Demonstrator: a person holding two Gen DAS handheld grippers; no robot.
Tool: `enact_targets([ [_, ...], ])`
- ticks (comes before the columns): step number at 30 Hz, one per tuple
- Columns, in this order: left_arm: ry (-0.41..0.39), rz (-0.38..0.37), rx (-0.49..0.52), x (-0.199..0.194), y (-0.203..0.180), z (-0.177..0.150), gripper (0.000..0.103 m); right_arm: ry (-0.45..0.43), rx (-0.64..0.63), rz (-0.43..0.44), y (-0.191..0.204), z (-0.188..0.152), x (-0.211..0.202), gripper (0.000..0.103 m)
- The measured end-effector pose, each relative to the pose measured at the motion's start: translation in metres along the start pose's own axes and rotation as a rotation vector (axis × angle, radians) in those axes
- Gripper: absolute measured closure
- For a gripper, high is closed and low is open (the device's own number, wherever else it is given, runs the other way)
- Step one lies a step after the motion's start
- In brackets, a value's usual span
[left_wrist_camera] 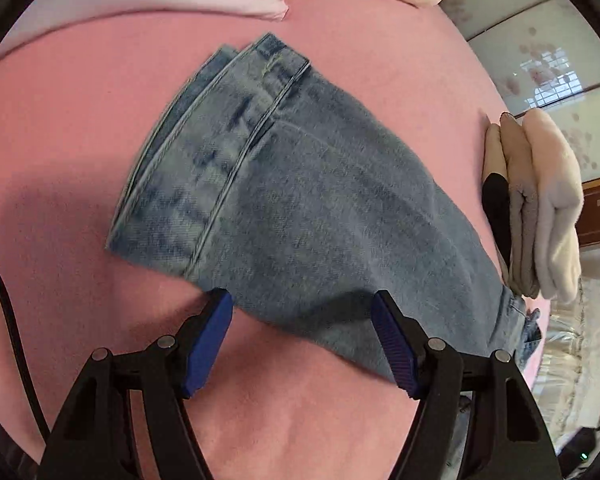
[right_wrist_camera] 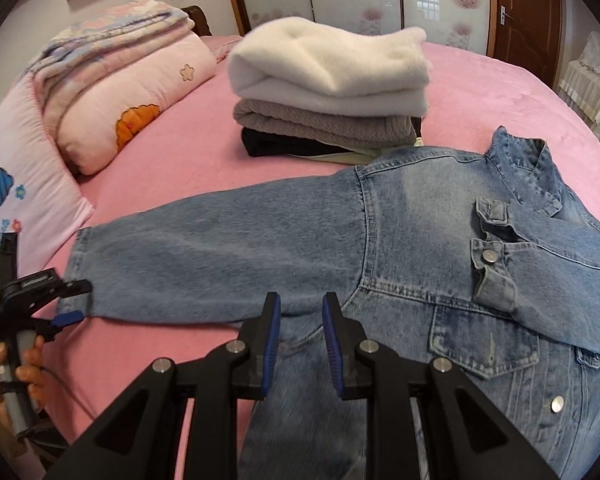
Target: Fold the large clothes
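A blue denim jacket (right_wrist_camera: 440, 248) lies front up on the pink bed, one sleeve (right_wrist_camera: 203, 264) stretched out to the left. In the left wrist view the sleeve (left_wrist_camera: 300, 200) fills the middle, cuff at the far end. My left gripper (left_wrist_camera: 302, 300) is open, its blue pads either side of the sleeve's near edge; it also shows in the right wrist view (right_wrist_camera: 73, 300) at the cuff. My right gripper (right_wrist_camera: 297, 300) is open with a narrow gap, hovering over the jacket's armpit area, holding nothing.
A stack of folded clothes (right_wrist_camera: 332, 88), white on grey on black, sits just behind the jacket; it also shows in the left wrist view (left_wrist_camera: 540, 208). Pink pillows and a folded quilt (right_wrist_camera: 123, 80) lie at the left. The pink bedsheet (left_wrist_camera: 59, 120) surrounds the sleeve.
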State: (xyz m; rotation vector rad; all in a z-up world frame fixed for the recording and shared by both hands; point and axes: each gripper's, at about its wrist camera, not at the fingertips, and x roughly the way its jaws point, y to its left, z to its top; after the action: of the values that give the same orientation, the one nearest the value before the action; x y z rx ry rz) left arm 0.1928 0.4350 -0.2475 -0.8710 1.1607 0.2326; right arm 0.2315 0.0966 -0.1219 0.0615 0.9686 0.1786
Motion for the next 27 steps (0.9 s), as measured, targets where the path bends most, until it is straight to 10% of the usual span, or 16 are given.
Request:
enact_targets([
  [13,-0.054,-0.086,-0.083,0.005,0.023,0.011,0.033,0.065,0.019,0.06,0.013,-0.016,0.022,0.082],
  [18,-0.158,0.001,0.033,-0.007,0.003,0.01,0.091,0.065,0.034,0.064,0.005,-0.018,0.018,0.082],
  [22,-0.279,0.091,0.207,-0.039,-0.045,-0.006,0.095,0.045,0.056,0.053,-0.017,-0.02,0.007,0.082],
  [27,-0.376,0.005,0.421,-0.079,-0.14,-0.051,0.095,0.01,0.144,0.021,-0.073,-0.027,-0.014,0.082],
])
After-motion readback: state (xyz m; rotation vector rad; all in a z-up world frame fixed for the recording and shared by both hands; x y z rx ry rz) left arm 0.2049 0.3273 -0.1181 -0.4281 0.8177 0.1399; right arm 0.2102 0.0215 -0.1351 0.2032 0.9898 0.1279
